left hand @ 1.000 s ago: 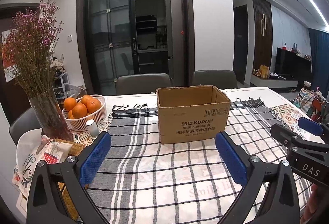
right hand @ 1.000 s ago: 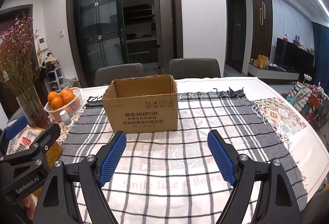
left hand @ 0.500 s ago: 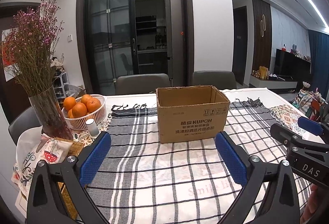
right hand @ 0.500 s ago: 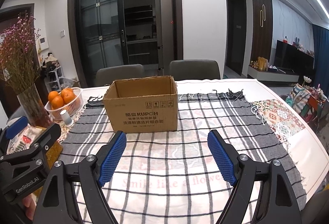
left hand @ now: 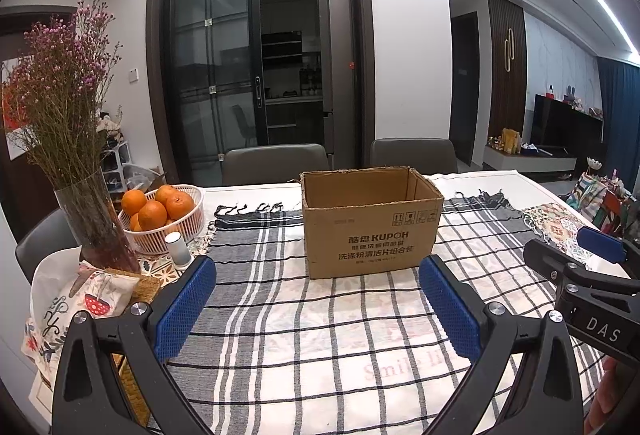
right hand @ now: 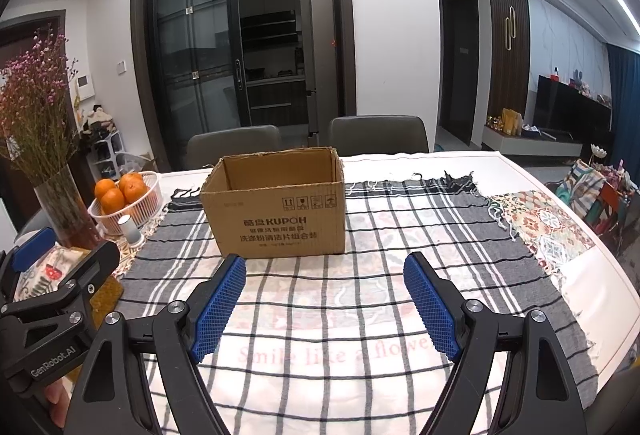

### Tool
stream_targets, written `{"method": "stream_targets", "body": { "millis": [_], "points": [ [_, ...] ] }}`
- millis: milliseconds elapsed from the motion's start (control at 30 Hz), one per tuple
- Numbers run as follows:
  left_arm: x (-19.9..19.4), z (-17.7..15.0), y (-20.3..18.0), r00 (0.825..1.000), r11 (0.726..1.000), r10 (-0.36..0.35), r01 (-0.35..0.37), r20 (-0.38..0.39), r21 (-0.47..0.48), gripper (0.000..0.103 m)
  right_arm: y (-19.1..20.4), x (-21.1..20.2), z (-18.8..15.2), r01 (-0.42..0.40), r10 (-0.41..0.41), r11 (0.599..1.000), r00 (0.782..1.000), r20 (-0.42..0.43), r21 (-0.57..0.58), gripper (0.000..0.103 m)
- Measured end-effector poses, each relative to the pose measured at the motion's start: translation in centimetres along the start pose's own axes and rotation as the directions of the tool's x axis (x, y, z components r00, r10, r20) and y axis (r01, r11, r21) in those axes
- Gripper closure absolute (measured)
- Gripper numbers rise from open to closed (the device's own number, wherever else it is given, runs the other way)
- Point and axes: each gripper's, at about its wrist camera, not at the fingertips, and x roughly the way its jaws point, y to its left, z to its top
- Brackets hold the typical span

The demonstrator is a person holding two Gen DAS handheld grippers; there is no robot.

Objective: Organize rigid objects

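An open brown cardboard box point(left hand: 372, 227) point(right hand: 276, 205) stands upright on the checked cloth, and what I can see of its inside is bare. My left gripper point(left hand: 318, 305) hovers open in front of the box with nothing between its blue pads. My right gripper point(right hand: 325, 301) is likewise open and holds nothing, a little short of the box. In the left wrist view the right gripper point(left hand: 596, 275) shows at the right edge. The left gripper point(right hand: 48, 275) shows at the left edge of the right wrist view.
A white basket of oranges point(left hand: 160, 213), a small white bottle point(left hand: 178, 250) and a glass vase of dried flowers point(left hand: 94, 219) stand at the table's left. A patterned pouch point(left hand: 92, 291) lies near them. Two grey chairs point(left hand: 276, 163) stand behind the table point(right hand: 592, 275).
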Motion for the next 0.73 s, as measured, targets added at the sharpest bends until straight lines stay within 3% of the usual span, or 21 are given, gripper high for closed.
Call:
{"method": "stream_targets", "body": {
  "millis": [733],
  "points": [
    [-0.44, 0.16, -0.02, 1.0, 1.0, 0.007, -0.007, 0.006, -0.001, 0.0, 0.1, -0.08, 0.05, -0.003, 0.003, 1.0, 1.0, 0.001, 0.002, 0.021]
  ]
}}
